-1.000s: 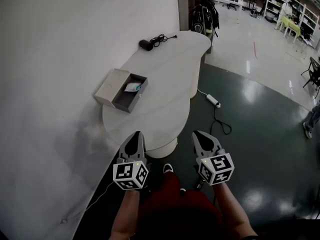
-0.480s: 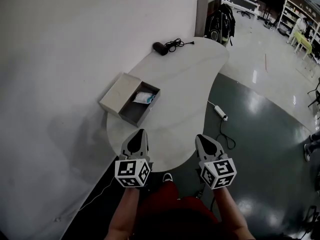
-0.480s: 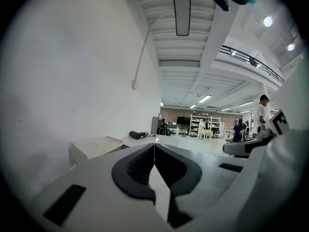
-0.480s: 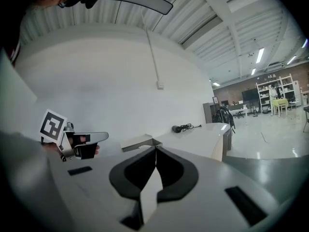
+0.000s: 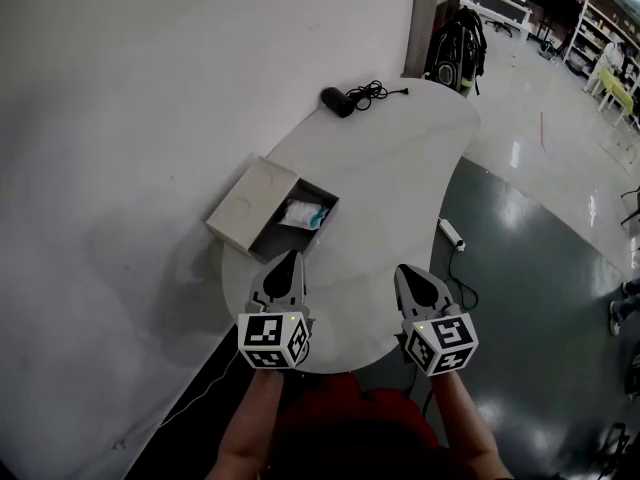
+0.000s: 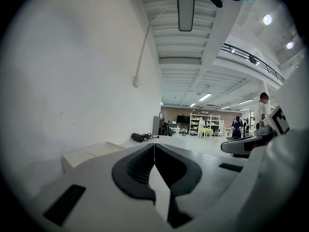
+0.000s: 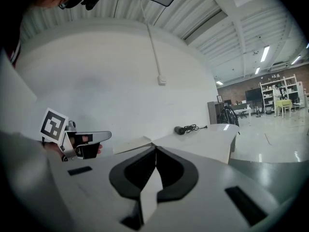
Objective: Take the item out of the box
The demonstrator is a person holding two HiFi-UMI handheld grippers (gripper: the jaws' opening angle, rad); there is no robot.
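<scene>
An open grey cardboard box [image 5: 248, 196] lies on the white curved table [image 5: 400, 168], near the wall. Its tray holds a white and blue packet [image 5: 303, 214]. My left gripper [image 5: 288, 261] is shut and empty, its tip just short of the box's near corner. In the left gripper view the left gripper [image 6: 154, 144] has its jaws meeting, with the box [image 6: 89, 152] ahead to the left. My right gripper [image 5: 405, 271] hovers over the table's near edge, shut and empty. The right gripper view shows its jaws [image 7: 155, 146] closed, and the left gripper [image 7: 82, 141] beside them.
A black device with a coiled cable [image 5: 345, 98] lies at the table's far end. A white wall runs along the left. A power strip [image 5: 452, 233] and cord lie on the dark floor to the right. A backpack [image 5: 458, 43] leans by a cabinet beyond the table.
Both grippers have moved forward over the table's near edge, side by side. The box now lies much closer to the left gripper's tip. Both pairs of jaws stayed shut.
</scene>
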